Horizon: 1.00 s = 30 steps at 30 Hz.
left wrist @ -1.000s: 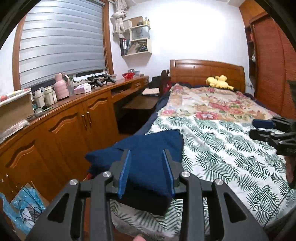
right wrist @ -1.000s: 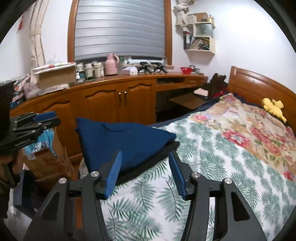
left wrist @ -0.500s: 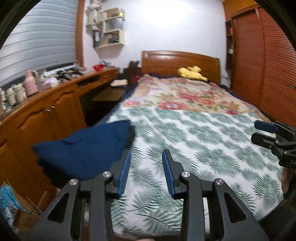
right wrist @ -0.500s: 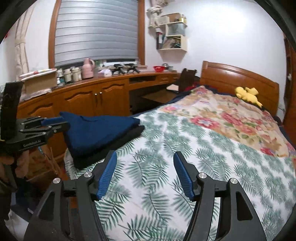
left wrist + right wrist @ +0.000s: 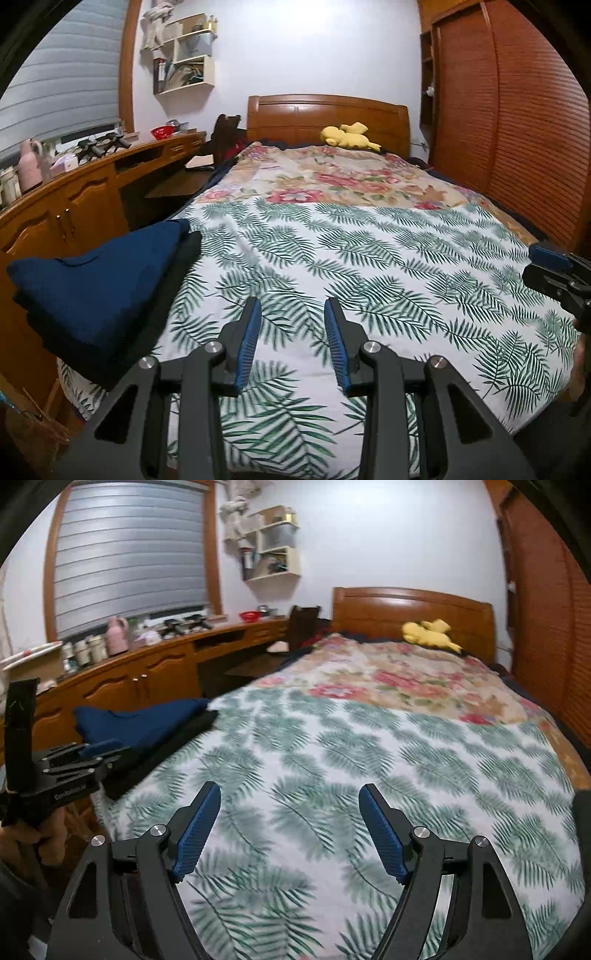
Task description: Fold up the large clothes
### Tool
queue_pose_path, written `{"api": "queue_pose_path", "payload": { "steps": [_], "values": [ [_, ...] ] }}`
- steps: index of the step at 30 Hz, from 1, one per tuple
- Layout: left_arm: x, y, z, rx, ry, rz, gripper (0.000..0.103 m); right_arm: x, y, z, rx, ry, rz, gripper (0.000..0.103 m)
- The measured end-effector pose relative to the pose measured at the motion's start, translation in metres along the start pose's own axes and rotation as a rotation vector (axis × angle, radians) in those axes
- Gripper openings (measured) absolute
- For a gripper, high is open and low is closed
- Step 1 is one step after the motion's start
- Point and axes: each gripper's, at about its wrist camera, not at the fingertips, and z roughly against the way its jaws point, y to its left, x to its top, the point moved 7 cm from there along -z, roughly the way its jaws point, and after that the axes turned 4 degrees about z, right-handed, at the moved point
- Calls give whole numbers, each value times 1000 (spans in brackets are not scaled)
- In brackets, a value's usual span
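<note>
Folded navy garment [image 5: 99,280] lies atop a darker one [image 5: 184,254] at the bed's [image 5: 369,266] left edge, soft knit stacked flat, its long axis running along that edge toward the headboard. The stack sits left of both tools; the left gripper [image 5: 291,343] is nearer (judged from both views). Its ribbed blue pads stand partly apart, nothing between. The right gripper [image 5: 290,830] hangs over the leaf-print cover, jaws opening wide and empty.
</note>
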Motion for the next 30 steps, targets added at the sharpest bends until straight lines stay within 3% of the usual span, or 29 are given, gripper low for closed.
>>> {"api": "queue_pose_path", "payload": {
  "steps": [12, 21, 30],
  "values": [
    [-6, -80, 9, -102, 16, -41, 34, -44, -70, 56, -179, 1, -135, 79],
    [28, -130, 58, -173, -75, -64, 34, -20, -87, 122, -271, -93, -145, 79],
    [45, -128, 110, -168, -152, -70, 34, 3, -73, 168, -283, -197, -126, 79]
  ]
}}
